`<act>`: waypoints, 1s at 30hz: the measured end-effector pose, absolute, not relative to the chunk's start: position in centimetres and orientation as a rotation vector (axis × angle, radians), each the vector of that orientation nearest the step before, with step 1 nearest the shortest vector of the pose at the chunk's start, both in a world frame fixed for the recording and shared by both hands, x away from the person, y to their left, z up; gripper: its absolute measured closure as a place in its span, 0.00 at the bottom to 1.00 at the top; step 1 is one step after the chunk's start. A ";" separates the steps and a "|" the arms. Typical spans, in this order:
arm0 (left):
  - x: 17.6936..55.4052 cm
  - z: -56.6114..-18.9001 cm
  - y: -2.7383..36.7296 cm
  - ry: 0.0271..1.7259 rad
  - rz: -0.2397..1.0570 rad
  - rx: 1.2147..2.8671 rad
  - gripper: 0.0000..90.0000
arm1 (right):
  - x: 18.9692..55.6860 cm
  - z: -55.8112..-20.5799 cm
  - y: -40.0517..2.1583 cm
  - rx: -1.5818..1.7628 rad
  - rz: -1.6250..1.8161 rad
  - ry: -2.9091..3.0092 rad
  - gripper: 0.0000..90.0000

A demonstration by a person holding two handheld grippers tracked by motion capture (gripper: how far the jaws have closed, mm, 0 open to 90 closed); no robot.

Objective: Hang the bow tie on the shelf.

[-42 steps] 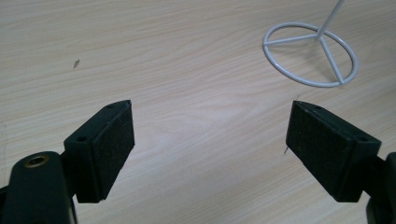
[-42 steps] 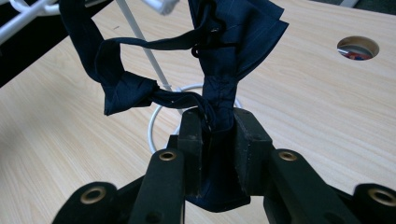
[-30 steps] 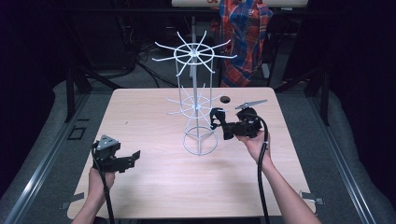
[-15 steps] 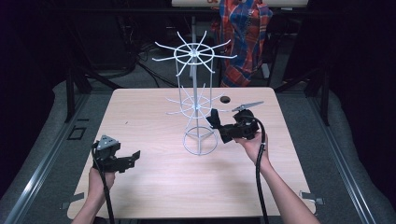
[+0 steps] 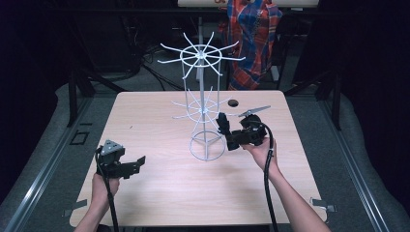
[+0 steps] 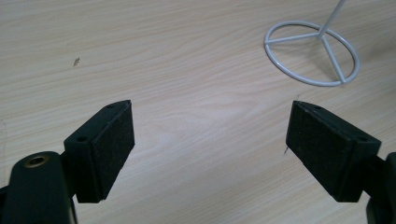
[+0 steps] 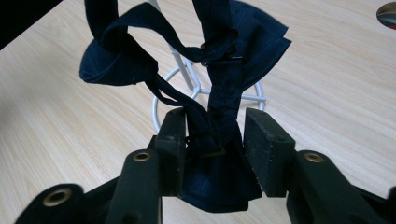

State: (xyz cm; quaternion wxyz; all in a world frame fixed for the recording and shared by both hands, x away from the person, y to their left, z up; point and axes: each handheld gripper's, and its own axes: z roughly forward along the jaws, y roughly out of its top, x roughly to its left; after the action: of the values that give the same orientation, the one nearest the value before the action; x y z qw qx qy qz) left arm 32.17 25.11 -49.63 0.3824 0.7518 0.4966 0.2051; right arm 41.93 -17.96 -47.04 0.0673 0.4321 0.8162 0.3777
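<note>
A white wire rack (image 5: 203, 101) with spoked tiers stands mid-table (image 5: 159, 193) on a ring base. The right gripper (image 7: 214, 135) is clamped on a dark navy bow tie (image 7: 224, 70), soft folded cloth with thin straps, held just beside the rack's base. The left gripper (image 6: 210, 140) hovers over pale woodgrain near the table's left edge, its textured black pads (image 6: 114, 140) spread wide and holding nothing.

Lab or recording studio setup: bare wooden counter (image 5: 159, 188) on grey carpet floor (image 5: 53, 140), dark surroundings, metal floor rails (image 5: 38, 193), loose cables (image 5: 145, 72) behind, white wire display rack (image 5: 202, 104) as prop, cabled handheld rigs.
</note>
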 end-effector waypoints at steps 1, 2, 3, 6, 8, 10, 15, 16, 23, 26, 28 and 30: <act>32.2 -49.6 25.1 1.266 0.525 1.914 0.17 | 41.9 -47.1 -17.9 1.307 1.137 2.464 0.63; 32.2 -49.6 25.1 1.266 0.526 1.913 0.17 | 42.0 -47.2 -17.9 1.312 1.138 2.462 0.61; 32.2 -49.7 25.2 1.268 0.526 1.913 0.17 | 42.0 -47.1 -18.0 1.312 1.130 2.467 0.62; 32.2 -49.7 25.2 1.268 0.524 1.911 0.17 | 42.0 -47.2 -18.0 1.312 1.132 2.470 0.63; 32.2 -49.7 25.1 1.269 0.523 1.912 0.17 | 42.0 -47.2 -18.0 1.312 1.139 2.467 0.63; 32.1 -49.6 25.1 1.271 0.520 1.910 0.17 | 41.9 -47.1 -18.0 1.301 1.133 2.468 0.63; 32.0 -49.6 25.2 1.276 0.525 1.905 0.17 | 41.6 -46.7 -18.0 1.296 1.110 2.475 0.67; 31.9 -49.6 25.2 1.276 0.526 1.905 0.17 | 41.4 -46.5 -17.9 1.289 1.095 2.477 0.67; 32.2 -49.7 25.1 1.276 0.527 1.908 0.17 | 40.4 -45.6 -17.7 1.220 0.998 2.498 0.61; 32.3 -49.7 25.0 1.272 0.523 1.914 0.17 | 40.2 -45.4 -17.9 1.214 0.969 2.489 0.61; 32.2 -49.6 25.0 1.266 0.522 1.914 0.17 | 40.1 -45.0 -18.1 1.201 0.916 2.493 0.60; 32.1 -49.6 25.0 1.268 0.523 1.909 0.17 | 39.9 -45.1 -18.0 1.202 0.940 2.485 0.59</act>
State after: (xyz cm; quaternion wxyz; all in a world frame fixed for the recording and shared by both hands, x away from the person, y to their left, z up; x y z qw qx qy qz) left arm 32.10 25.01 -49.59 0.3853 0.7494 0.4978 0.2054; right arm 39.94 -18.03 -45.09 0.1125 0.4095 0.8468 0.3202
